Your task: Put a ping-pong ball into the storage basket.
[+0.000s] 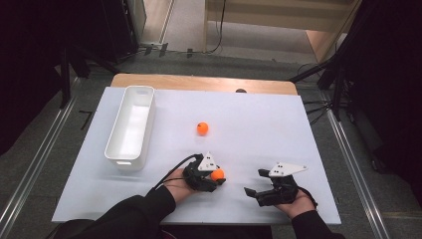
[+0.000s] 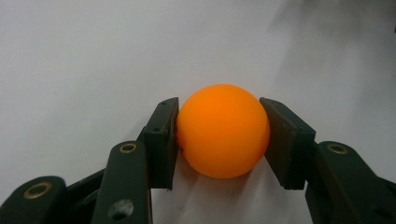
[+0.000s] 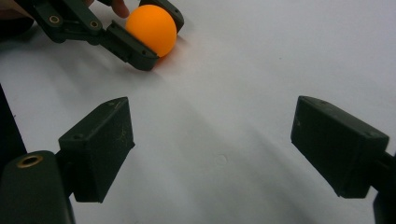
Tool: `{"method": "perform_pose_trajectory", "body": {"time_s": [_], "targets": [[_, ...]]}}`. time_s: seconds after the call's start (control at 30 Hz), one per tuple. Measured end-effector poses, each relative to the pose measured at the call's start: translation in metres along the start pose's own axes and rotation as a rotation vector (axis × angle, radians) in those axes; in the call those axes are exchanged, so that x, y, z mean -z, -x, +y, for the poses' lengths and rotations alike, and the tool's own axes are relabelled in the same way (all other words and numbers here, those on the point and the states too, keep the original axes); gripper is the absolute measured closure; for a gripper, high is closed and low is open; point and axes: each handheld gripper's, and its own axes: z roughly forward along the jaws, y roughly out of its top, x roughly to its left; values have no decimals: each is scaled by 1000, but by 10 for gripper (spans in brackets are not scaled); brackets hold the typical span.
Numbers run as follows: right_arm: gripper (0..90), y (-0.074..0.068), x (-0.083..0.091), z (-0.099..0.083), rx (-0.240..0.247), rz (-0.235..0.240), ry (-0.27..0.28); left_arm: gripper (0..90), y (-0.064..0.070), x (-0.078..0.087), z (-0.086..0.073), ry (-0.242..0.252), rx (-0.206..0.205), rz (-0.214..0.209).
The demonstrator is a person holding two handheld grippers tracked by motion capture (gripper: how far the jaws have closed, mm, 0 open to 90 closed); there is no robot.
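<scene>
An orange ball sits between the two black jaws of my left gripper, which is shut on it just over the white table top. In the high view that ball shows at the tip of the left gripper, near the table's front middle. The right gripper view shows the same ball held by the left gripper at the upper left. A second orange ball lies free farther back, in the middle of the table. My right gripper stands open with nothing between its jaws, to the right of the left one.
A long white bin stands on the left part of the white table, its long side running front to back. A wooden strip edges the table's far side. Dark stands and cables flank the table on both sides.
</scene>
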Motion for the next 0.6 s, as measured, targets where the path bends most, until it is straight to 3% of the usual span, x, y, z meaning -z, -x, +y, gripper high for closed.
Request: {"method": "perform_pose_trajectory", "body": {"time_s": [0.47, 0.6], "targets": [[116, 0, 0, 0, 8, 3, -4, 504, -7, 14, 6, 54, 43, -14], [116, 0, 0, 0, 8, 3, -4, 504, -8, 19, 9, 64, 39, -13]]}}
